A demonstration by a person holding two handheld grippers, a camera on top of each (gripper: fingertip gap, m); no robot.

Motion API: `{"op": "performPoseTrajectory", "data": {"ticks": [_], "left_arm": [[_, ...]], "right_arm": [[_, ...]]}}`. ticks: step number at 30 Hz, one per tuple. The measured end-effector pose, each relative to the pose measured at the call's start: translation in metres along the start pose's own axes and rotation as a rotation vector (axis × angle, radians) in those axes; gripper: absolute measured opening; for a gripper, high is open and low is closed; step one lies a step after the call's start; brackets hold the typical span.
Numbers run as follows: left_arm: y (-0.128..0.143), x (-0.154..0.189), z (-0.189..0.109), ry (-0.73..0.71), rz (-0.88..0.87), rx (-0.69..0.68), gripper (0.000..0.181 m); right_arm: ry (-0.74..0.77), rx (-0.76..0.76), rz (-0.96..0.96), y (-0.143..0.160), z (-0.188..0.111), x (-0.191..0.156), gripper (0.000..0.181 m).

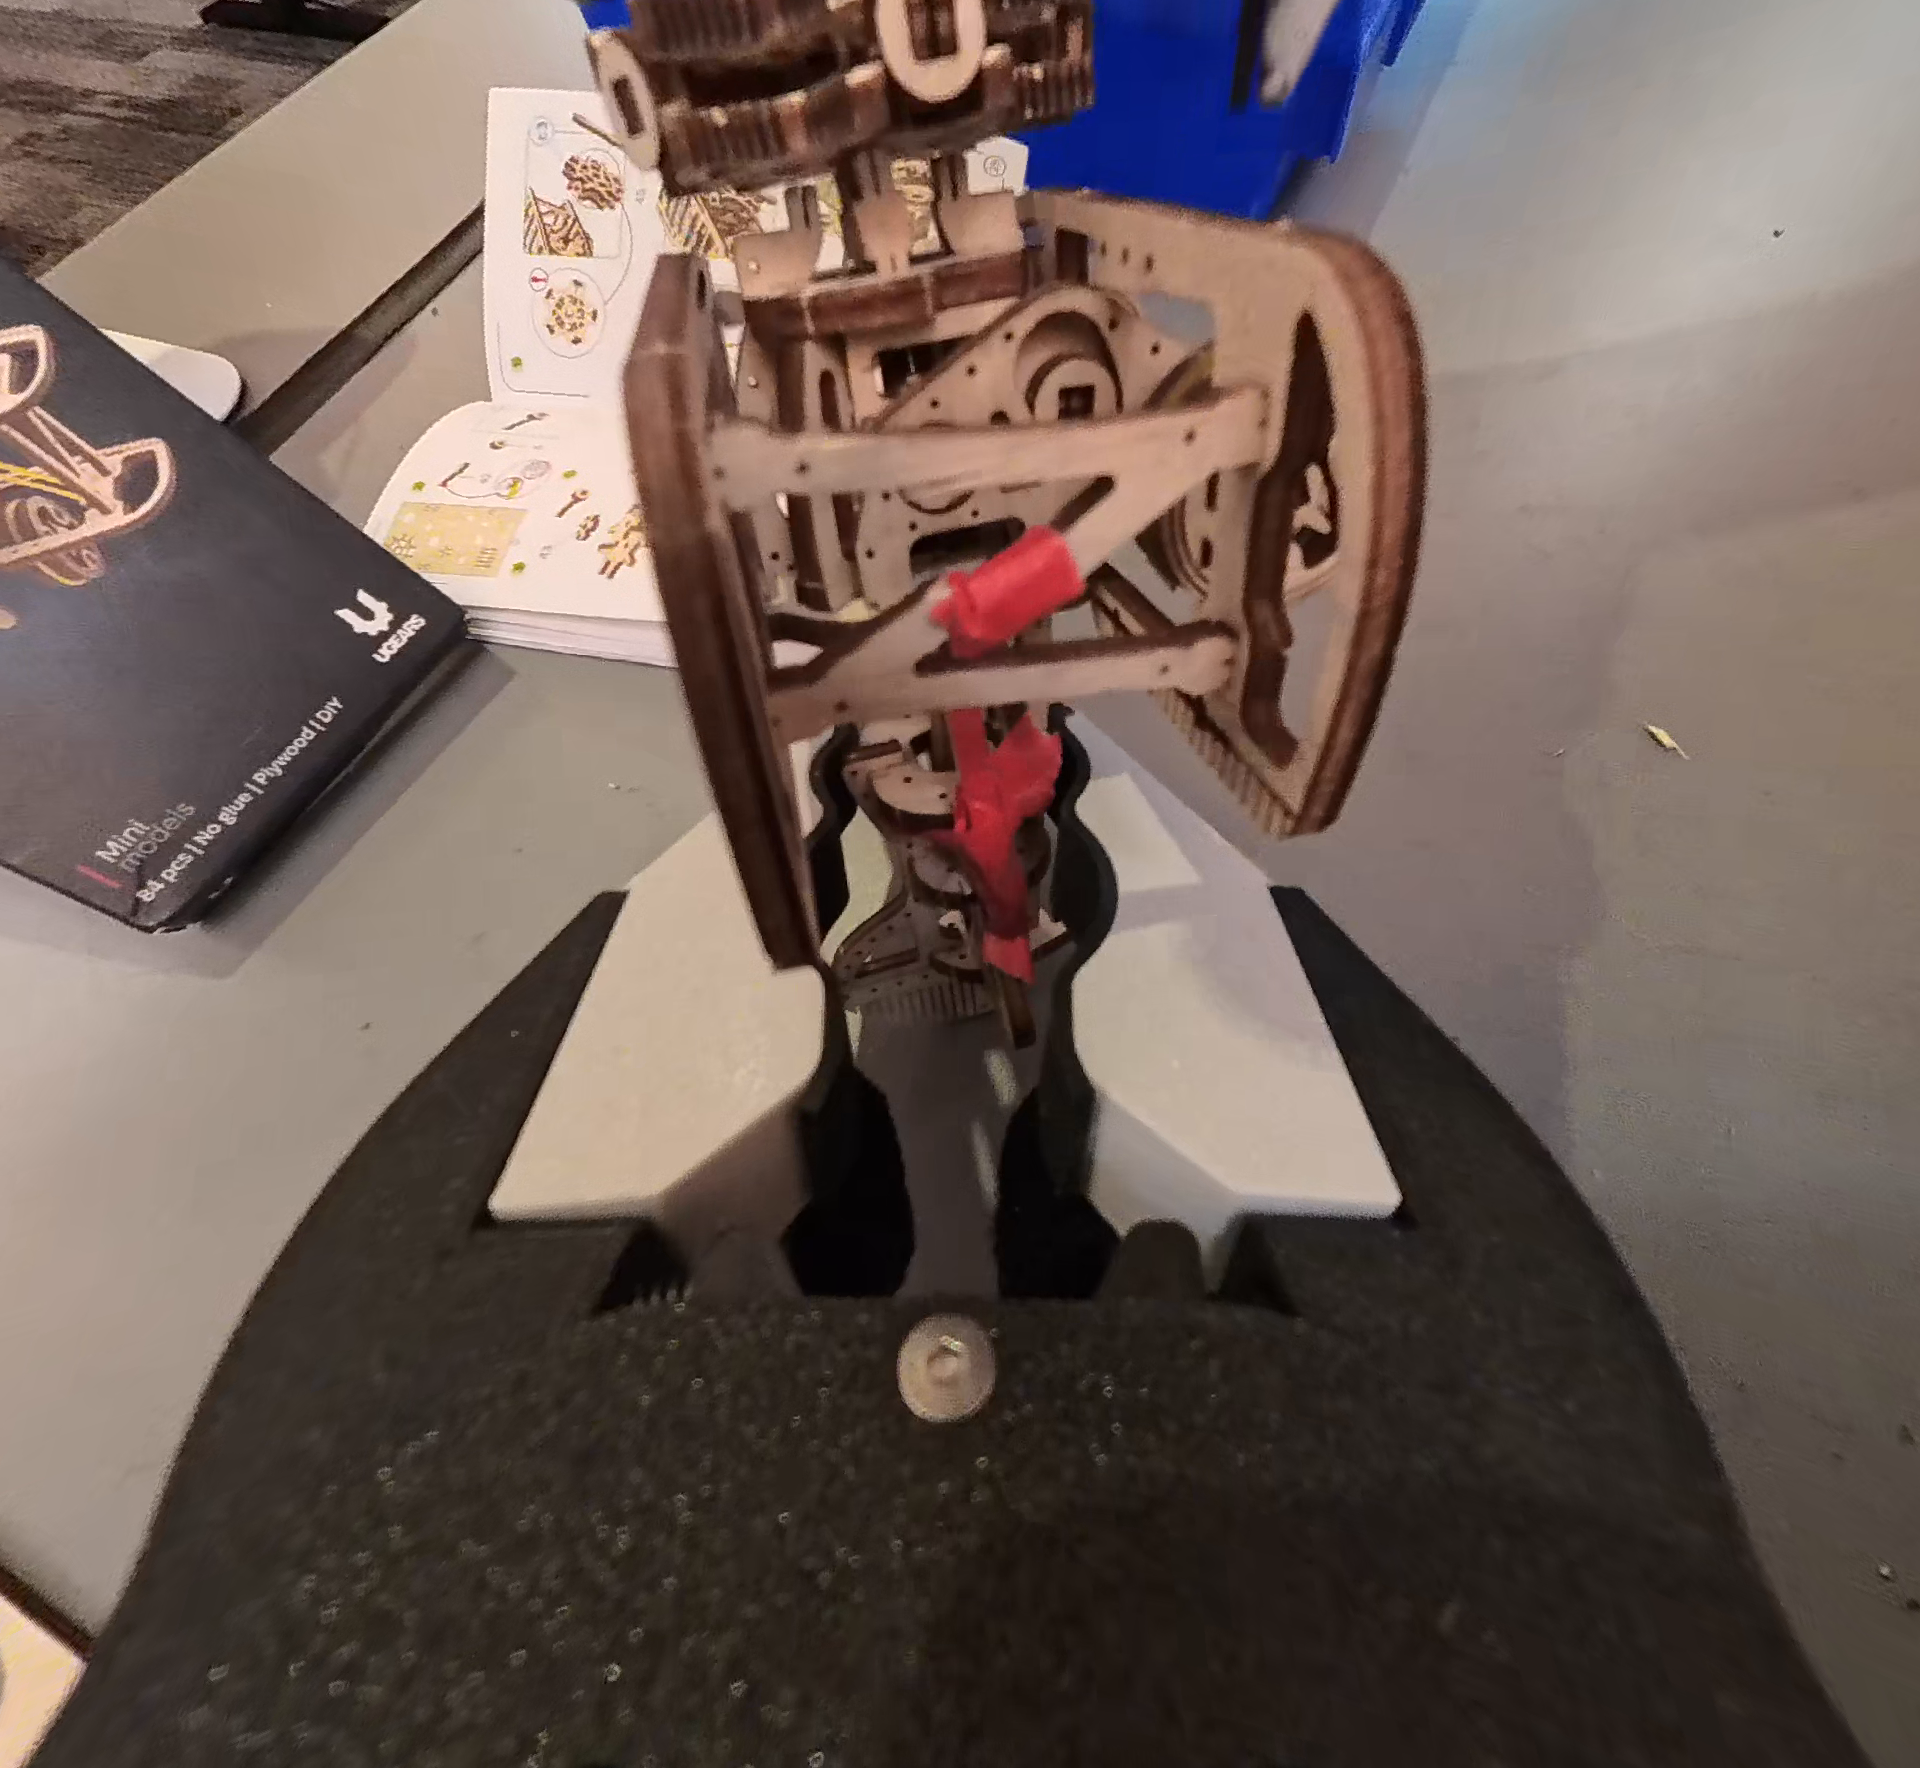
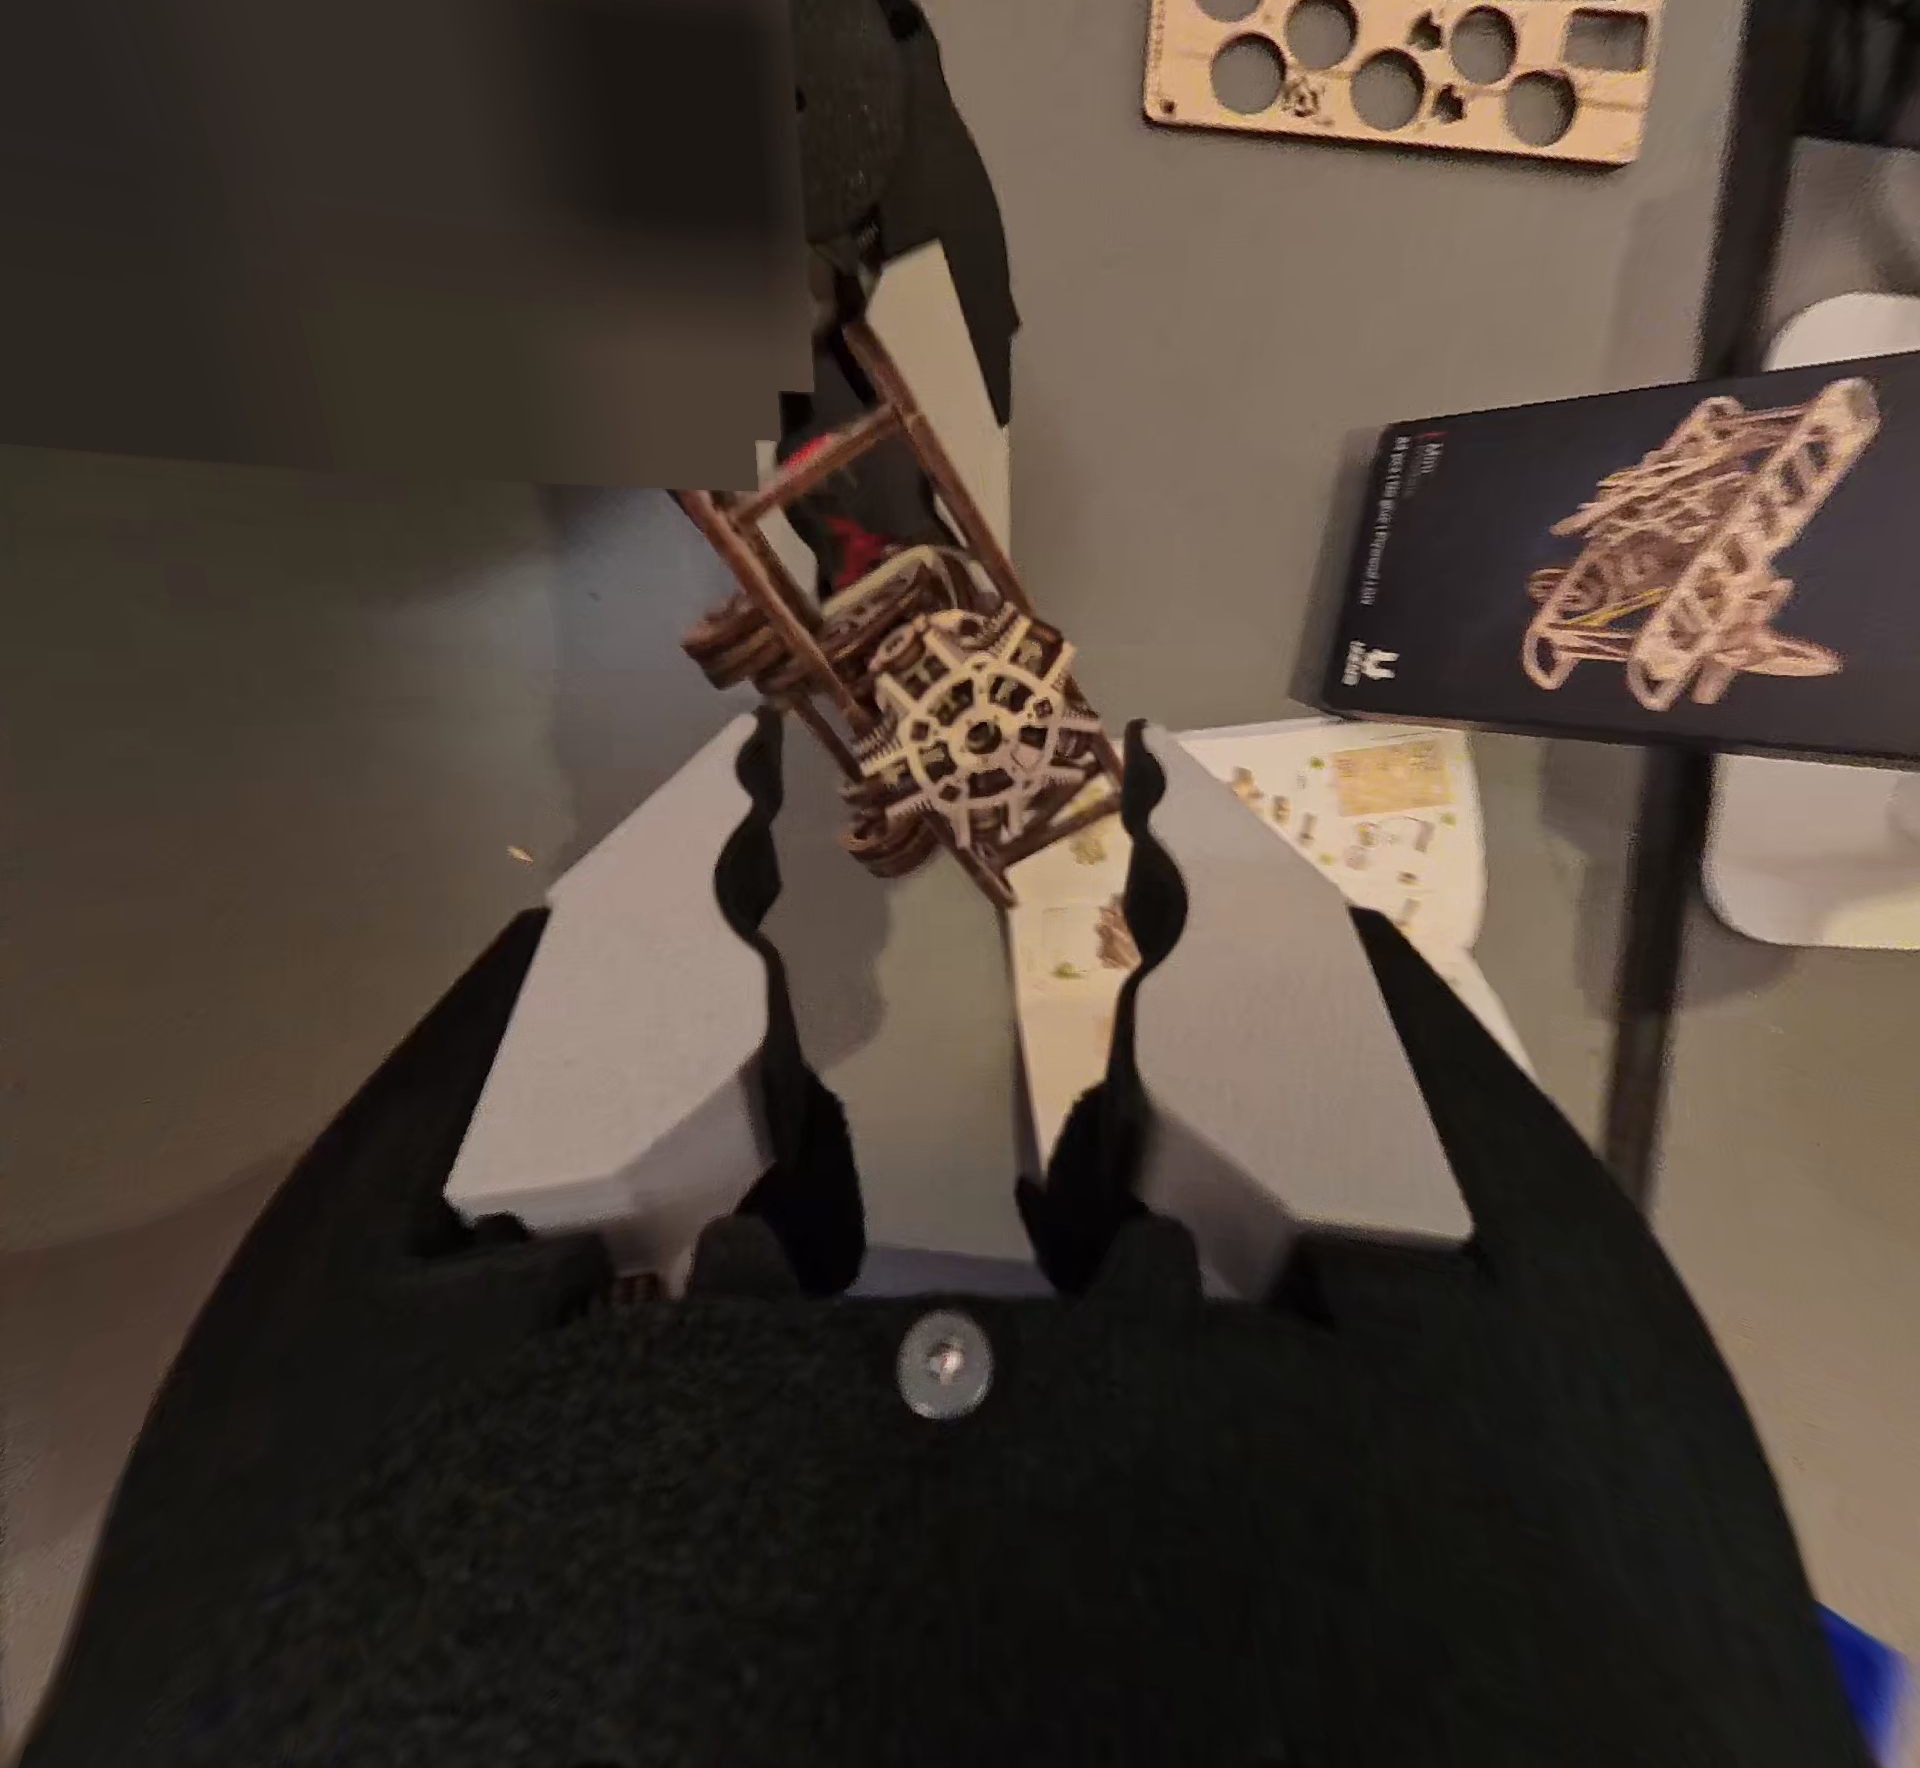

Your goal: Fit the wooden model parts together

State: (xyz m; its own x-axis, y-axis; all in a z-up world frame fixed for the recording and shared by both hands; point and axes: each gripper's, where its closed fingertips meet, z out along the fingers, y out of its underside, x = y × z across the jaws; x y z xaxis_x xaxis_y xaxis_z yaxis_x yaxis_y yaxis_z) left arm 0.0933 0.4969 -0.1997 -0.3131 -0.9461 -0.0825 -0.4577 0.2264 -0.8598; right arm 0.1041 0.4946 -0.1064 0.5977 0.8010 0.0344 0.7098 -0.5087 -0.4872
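- The left gripper (image 1: 951, 887) is clamped on the lower end of the wooden model (image 1: 997, 471), its black pads pressed together around a thin decorated plywood part wrapped with red tape (image 1: 1003, 845).
- In the left wrist view the wooden model stands up from the gripper at the centre of the frame, lifted above the grey bench (image 1: 1662, 783); two curved side panels are joined by cross struts, with a dark toothed block at the top.
- A second piece of red tape (image 1: 1013, 588) sits on one strut near the model's middle.
- In the right wrist view the right gripper (image 2: 951, 783) has its fingers (image 2: 1158, 845) spread apart and holds nothing; the gear-faced end of the wooden model (image 2: 966, 742) sits just beyond and between the tips, and contact cannot be told.
- The left gripper appears farther off in that view, above centre, partly under a blurred patch.
- An instruction booklet (image 1: 551, 492) lies open on the bench at left of centre in the left wrist view, beside a dark product box (image 1: 156, 596) at the left edge.
- A blue bin (image 1: 1143, 4) stands at the top of that frame.
- An emptied plywood sheet (image 2: 1392, 35) with round cut-outs lies at the upper right of the right wrist view.
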Motion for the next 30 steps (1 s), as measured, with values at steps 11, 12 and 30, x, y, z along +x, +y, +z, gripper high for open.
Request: {"op": "performPoseTrajectory", "data": {"ticks": [11,12,30], "left_arm": [[0.000,0.001,0.001,-0.004,0.011,-0.002,0.033],[0.000,0.000,0.001,-0.005,0.011,-0.003,0.033],[0.001,0.001,0.001,-0.001,0.010,-0.008,0.033]], "right_arm": [[-0.170,-0.085,0.219,0.003,0.005,-0.001,0.046],[-0.158,-0.090,0.210,0.002,0.006,0.001,0.045],[-0.040,-0.061,0.183,0.001,0.006,0.000,0.042]]}}
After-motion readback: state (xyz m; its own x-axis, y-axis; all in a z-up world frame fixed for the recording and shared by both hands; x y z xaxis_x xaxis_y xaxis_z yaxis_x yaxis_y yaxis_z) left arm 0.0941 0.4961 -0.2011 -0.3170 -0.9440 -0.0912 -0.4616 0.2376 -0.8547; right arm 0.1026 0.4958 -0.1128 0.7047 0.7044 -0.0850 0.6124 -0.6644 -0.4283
